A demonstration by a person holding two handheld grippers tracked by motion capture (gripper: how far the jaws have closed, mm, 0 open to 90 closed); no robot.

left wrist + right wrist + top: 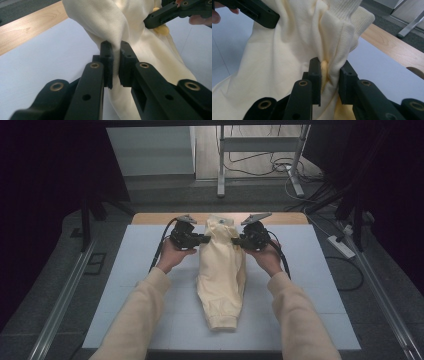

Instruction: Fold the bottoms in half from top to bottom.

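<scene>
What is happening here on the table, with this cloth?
A person holds the far end of a cream garment with two hand-held grippers. The left gripper and the right gripper each have their jaws shut on a bunch of fabric, one at each side. The near end lies on the white table.

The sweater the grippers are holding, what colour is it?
The sweater is pale cream-yellow, plain; the right gripper view shows it best.

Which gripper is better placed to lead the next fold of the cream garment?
Neither clearly. The left gripper and right gripper are both shut on the cream garment at its far end, at mirrored spots. A slight edge to the left: its pinch looks tighter.
</scene>
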